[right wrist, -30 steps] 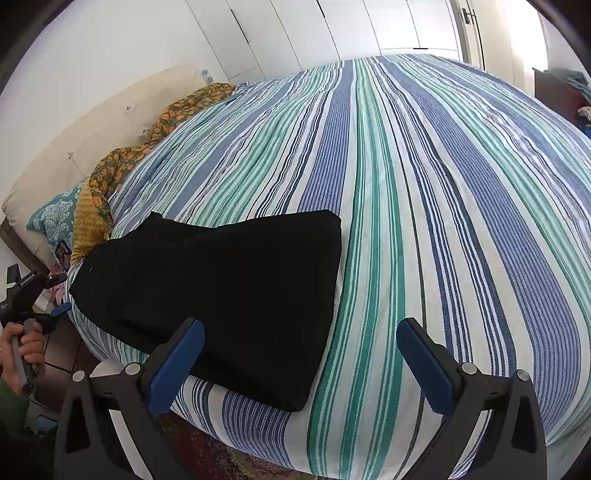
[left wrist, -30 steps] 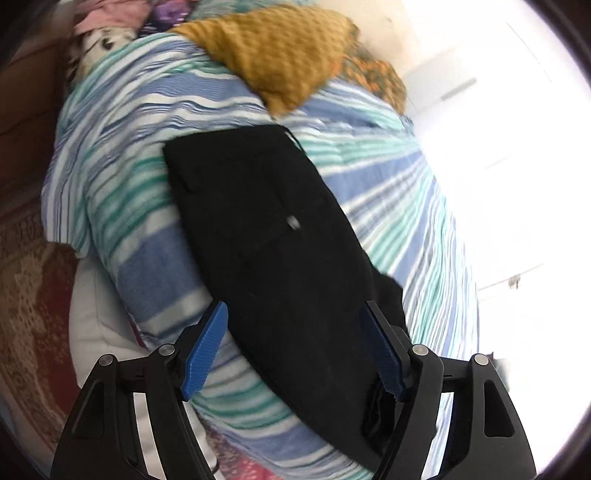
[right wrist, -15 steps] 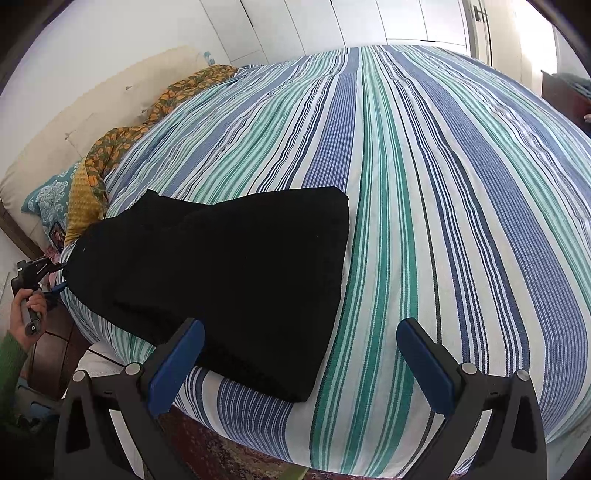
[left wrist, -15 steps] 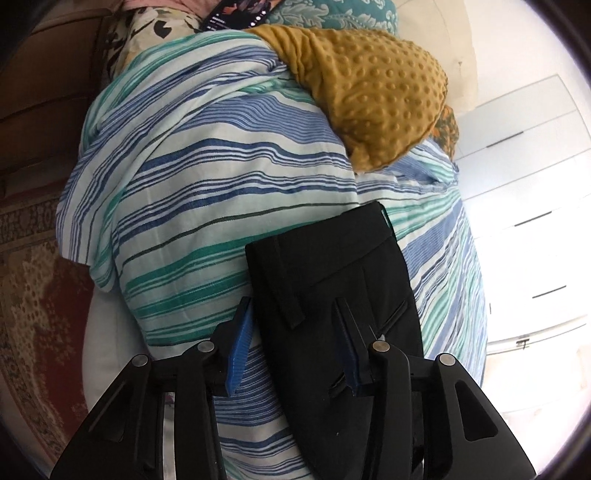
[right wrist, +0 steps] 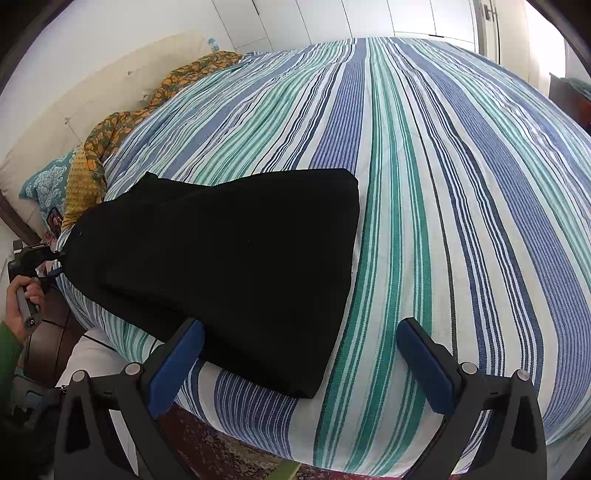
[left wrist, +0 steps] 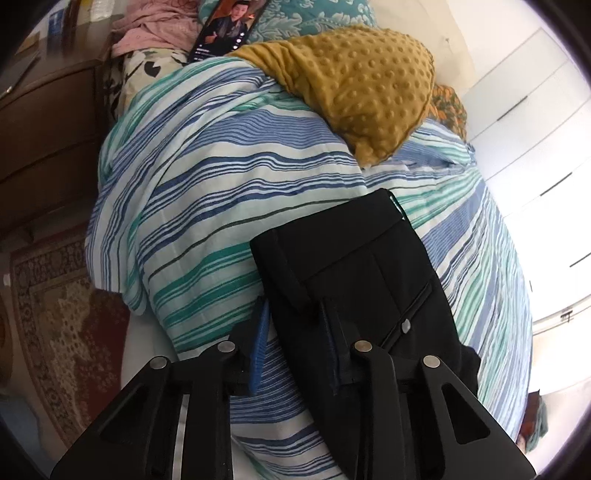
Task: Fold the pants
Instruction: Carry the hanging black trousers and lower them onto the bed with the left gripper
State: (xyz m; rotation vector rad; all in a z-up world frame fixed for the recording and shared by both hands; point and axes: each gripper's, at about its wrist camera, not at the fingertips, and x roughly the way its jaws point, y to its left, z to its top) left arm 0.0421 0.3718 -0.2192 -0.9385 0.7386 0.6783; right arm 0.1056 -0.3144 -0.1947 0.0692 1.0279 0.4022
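Observation:
Black pants (right wrist: pixel 229 254) lie folded lengthwise on the striped bed (right wrist: pixel 424 166), waistband end at the left edge, hems toward me. In the left wrist view the waistband end (left wrist: pixel 354 266) shows belt loops and a button. My left gripper (left wrist: pixel 295 325) has its fingers closed in on the near side edge of the waistband, pinching the cloth. It also shows far left in the right wrist view (right wrist: pixel 40 254). My right gripper (right wrist: pixel 299 339) is wide open and empty, just short of the hem end at the bed's near edge.
A mustard dotted blanket (left wrist: pixel 362 85), a teal pillow (left wrist: pixel 306 18) and a phone (left wrist: pixel 229 26) lie near the headboard. A brown nightstand (left wrist: pixel 40 129) and a patterned rug (left wrist: pixel 62 317) are left of the bed. White wardrobe doors (left wrist: pixel 535 122) stand beyond.
My left gripper moved along the pants to the waistband end and closed its fingers on the side edge. My right gripper stayed open and shifted slightly closer to the hem.

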